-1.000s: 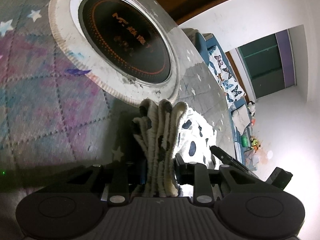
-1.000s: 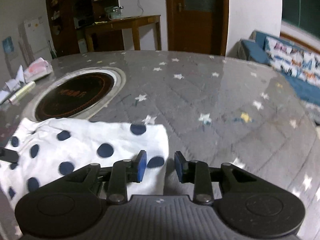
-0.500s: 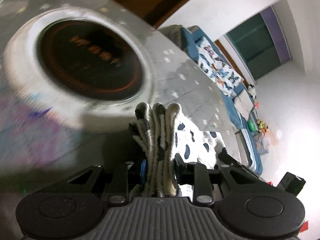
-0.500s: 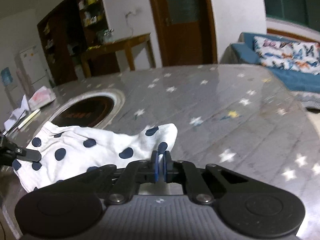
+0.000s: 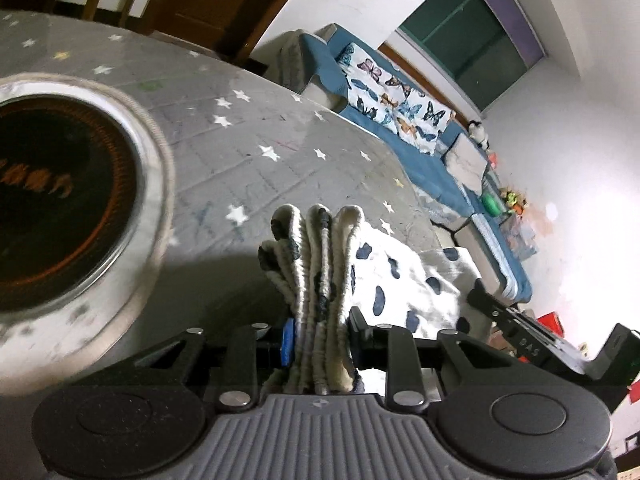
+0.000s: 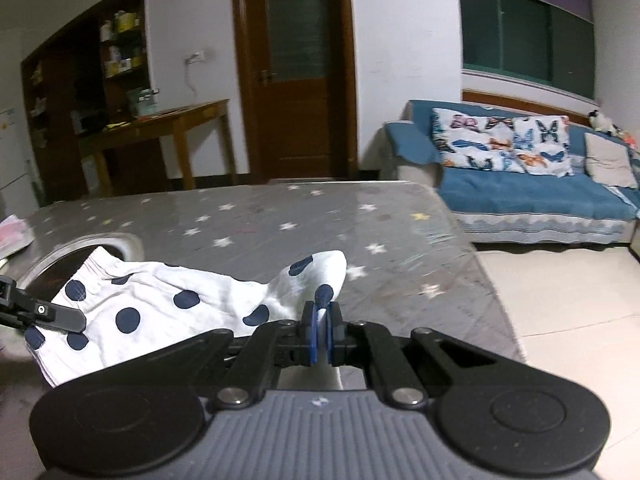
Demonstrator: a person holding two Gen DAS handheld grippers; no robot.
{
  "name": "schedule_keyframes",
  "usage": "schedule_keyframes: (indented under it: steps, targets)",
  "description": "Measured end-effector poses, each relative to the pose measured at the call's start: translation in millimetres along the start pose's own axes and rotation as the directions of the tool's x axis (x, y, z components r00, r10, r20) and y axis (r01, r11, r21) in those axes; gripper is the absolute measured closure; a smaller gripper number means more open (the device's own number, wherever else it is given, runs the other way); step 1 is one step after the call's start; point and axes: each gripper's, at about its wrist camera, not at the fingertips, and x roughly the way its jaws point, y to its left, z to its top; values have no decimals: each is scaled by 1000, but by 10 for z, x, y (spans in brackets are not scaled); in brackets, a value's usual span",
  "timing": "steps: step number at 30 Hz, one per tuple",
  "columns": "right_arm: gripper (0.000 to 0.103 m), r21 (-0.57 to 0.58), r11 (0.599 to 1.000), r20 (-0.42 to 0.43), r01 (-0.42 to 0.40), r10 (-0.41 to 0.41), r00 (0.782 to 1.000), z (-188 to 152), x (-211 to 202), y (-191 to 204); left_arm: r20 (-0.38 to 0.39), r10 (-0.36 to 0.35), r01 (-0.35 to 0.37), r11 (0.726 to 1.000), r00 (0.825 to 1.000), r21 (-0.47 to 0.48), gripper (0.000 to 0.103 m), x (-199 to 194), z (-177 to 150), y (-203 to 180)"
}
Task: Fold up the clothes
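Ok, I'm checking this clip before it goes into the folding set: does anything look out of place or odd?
Nothing looks damaged or spilled. The left gripper is shut on the bunched waistband of the polka-dot garment, and the right gripper pinches a corner. One oddity: the garment's far edge overlaps the round cooktop set into the table.

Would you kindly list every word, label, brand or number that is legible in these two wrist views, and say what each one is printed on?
"BAS": white letters on the black right gripper body, seen from the left wrist view; the reading is uncertain.
Orange lettering on the black induction cooktop: too motion-blurred to read.
Items on the shelves in the right wrist view: too small to read.
No text shows on the polka-dot garment.
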Motion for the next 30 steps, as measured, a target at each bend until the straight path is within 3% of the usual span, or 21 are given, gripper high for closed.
schedule_keyframes:
  steps: [6,17,22,30]
  targets:
    - [99,27,998,-15,61,-61,998,39,186,-268,-6,23,-22,997,1000,79,74,283,111,-213]
    - [99,57,991,-101,123,-116,988,-101,561,-457,-29,79,-74,987,996,139,74,622,140,-270]
    - [91,62,988,-124,141,-132,983,-161,572,-485,-27,92,-87,984,995,153,70,633,136,-267]
    - [90,24,997,-113,77,-74,991,-238,294,-323,-19,103,-99,980,994,171,70,632,104,-274]
